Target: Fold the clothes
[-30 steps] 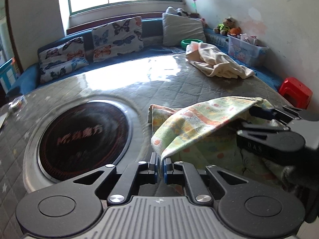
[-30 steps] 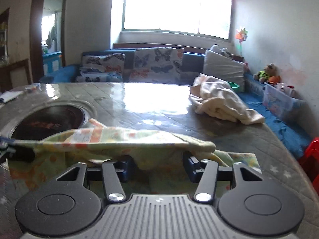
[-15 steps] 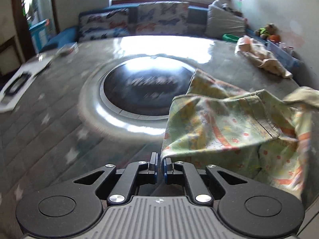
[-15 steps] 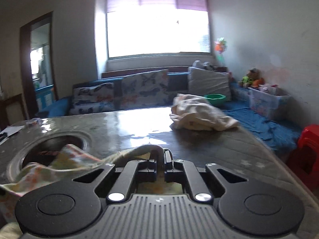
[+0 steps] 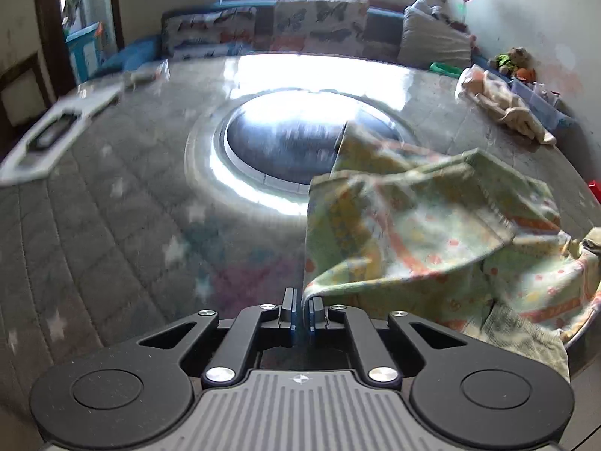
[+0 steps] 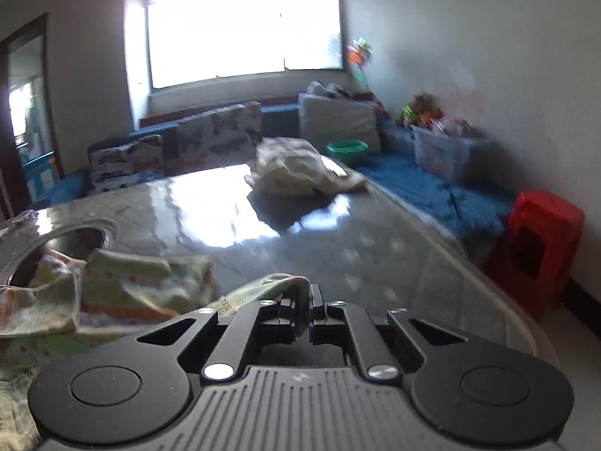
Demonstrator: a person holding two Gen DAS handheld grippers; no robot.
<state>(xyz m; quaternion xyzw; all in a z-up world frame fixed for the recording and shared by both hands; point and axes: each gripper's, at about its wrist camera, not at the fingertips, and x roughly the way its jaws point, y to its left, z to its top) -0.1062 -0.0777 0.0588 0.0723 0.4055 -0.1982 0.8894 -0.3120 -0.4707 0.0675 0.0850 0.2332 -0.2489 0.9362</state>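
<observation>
we have the patterned garment [image 5: 424, 233] pinched at two points, and the step in hand looks like carrying or spreading it before a fold. nearest to us, the left gripper [image 5: 301, 310] has its jaws pressed together on a thin edge of the cloth, which rises out of the pinch and drapes away to the right. the right gripper [image 6: 302, 310] likewise has its jaws closed on a bunched bit of the same fabric, the rest trailing off to its left.

taking the round dark inset [image 5: 289, 146] in the table [image 5: 112, 203] as our landmark, the garment lies on its near right side, one corner overlapping the inset's rim, most of it slack and rumpled, not flat.

to do this well, we judge we should keep both pinches firm, draw the two grippers apart until the edge between them runs taut and straight, then lower the cloth onto bare table short of the inset so it does not sag into it. moving both at the same height should prevent twisting. the views are blurred, so a slower pace would help.

well beyond the inset, at the table's far right, a cream garment [image 6: 300, 169] waits in a heap.
</observation>
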